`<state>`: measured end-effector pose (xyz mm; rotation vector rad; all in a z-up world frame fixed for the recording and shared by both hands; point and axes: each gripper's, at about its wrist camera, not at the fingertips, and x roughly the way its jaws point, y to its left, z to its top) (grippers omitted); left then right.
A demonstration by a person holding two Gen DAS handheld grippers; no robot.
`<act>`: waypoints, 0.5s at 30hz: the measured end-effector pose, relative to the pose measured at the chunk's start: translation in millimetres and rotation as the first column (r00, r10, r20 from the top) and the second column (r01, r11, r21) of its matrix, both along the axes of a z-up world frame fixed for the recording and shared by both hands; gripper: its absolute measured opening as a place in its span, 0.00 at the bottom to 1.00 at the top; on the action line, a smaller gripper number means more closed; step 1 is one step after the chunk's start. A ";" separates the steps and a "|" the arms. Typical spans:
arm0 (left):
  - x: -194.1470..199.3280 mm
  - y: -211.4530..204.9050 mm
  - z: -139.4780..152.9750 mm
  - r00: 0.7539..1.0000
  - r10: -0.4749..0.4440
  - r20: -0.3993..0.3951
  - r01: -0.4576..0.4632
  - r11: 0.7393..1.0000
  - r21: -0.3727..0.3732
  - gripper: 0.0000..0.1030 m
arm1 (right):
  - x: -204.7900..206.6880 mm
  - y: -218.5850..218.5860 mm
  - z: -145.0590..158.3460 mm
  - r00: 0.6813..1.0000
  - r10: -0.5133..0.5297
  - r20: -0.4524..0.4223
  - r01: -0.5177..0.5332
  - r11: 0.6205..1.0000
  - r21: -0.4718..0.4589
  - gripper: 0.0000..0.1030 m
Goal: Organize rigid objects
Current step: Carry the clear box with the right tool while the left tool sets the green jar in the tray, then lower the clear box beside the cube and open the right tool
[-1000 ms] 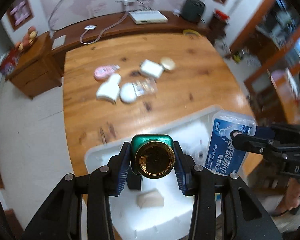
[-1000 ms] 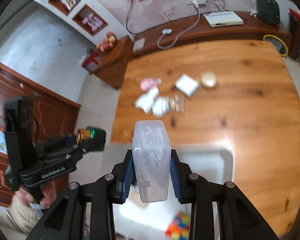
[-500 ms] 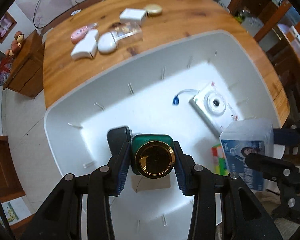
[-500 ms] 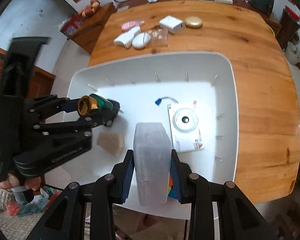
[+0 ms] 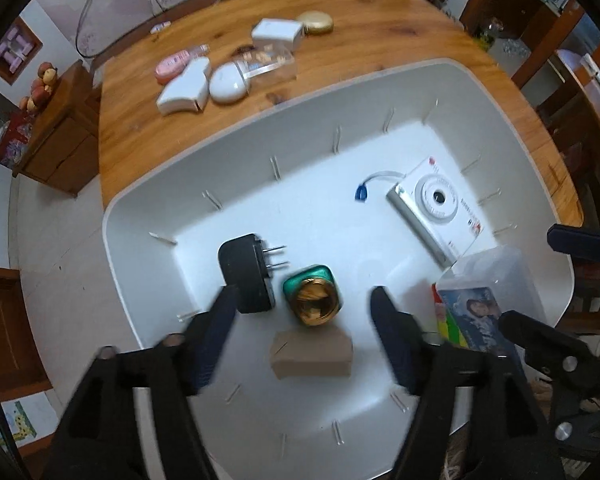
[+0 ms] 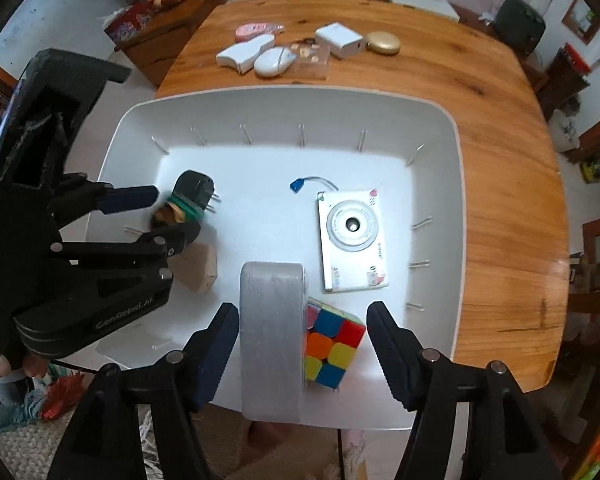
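Both my tongs have just been opening, and each has let go of its load inside the white bin [image 5: 472, 92]. My left gripper [image 5: 302, 316] now stands apart, the green gold-capped bottle [image 5: 314, 300] sitting free between its fingers, just beside the black plug adapter [image 5: 246, 276]. My right gripper [image 6: 302, 338] is apart too (its pads off the plastic), with the clear box [image 6: 272, 340] standing against the colour cube [image 6: 332, 352]. Two more pieces are stowed; several items on the wooden table [image 6: 480, 92] remain.

Glossy wooden table [image 6: 480, 128], seemingly matt plastic bin [image 6: 436, 168].
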<state>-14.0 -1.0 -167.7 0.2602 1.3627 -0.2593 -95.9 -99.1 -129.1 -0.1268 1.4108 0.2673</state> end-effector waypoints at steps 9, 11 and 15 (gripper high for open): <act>5.7 -3.1 24.1 0.998 0.005 0.058 -0.003 0.999 -0.036 0.80 | 1.5 8.4 13.9 0.995 0.049 0.081 -0.044 0.997 -0.068 0.65; 6.9 -3.3 29.3 0.997 0.005 0.075 -0.002 0.999 -0.040 0.80 | 2.7 9.0 15.9 0.994 0.058 0.091 -0.051 0.996 -0.074 0.65; 8.4 -3.5 38.8 0.995 0.006 0.102 -0.001 0.999 -0.048 0.80 | 7.5 8.8 18.1 0.993 0.063 0.102 -0.055 0.995 -0.085 0.65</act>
